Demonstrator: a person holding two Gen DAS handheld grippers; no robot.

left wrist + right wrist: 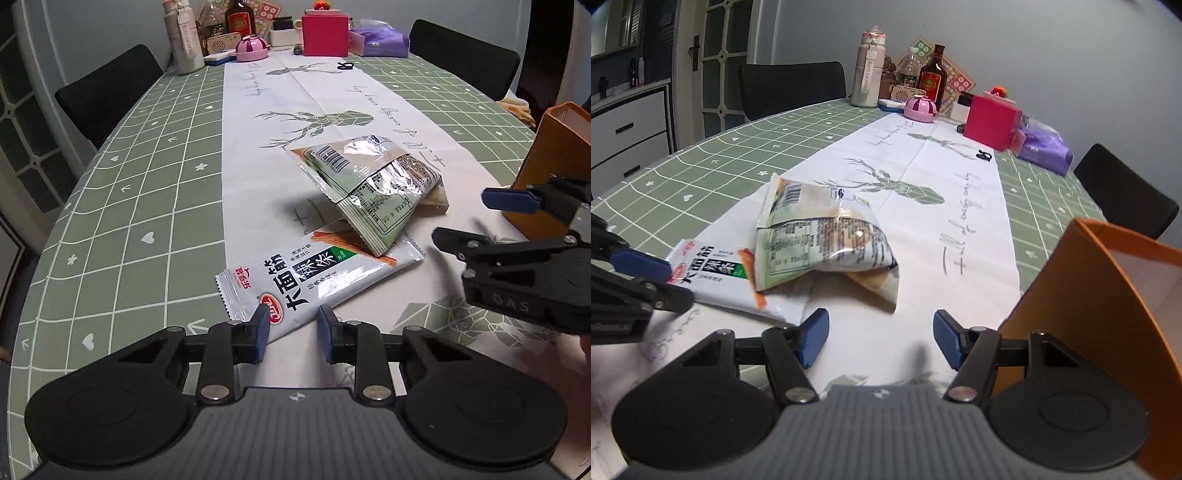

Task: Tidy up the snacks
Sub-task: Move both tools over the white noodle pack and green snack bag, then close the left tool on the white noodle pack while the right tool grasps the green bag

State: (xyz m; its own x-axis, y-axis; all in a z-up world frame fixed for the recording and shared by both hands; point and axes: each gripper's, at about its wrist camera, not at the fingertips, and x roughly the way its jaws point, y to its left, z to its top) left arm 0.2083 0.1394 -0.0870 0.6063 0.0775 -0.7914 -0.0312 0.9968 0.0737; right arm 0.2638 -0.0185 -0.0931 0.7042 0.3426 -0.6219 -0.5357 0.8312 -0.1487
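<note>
A big table (110, 206) is filling both views. It is wearing a green checked cloth with a white strip (258, 122) down the middle, and grey deer are drawn on the strip. Black chairs (107, 92) are standing around it.

At the far end, lots of things are crowding together — a tall white bottle (183, 35), a brown bottle (240, 16), a pink box (325, 35), a purple pack of tissues (380, 40) and a small round pink pot (252, 50).

An orange box (1108, 295) with its top open is standing on the near right side of the table, just beside the right gripper (881, 338).

Two snack bags are lying on the white strip. The green bag (373, 184) is puffy and crinkled, and its near corner is resting on top of the white bag (317, 280). The white bag is lying flat, with big black letters and an orange picture on it.

The left gripper (291, 332) is pointing down at the near end of the white bag. Its blue pads (261, 334) are sitting at the bag's edge, one on each side, and the jaws are squeezing in on that end of the bag.

The right gripper is hanging over bare cloth between the green bag and the orange box. Its jaws are standing apart — nothing is between them.
</note>
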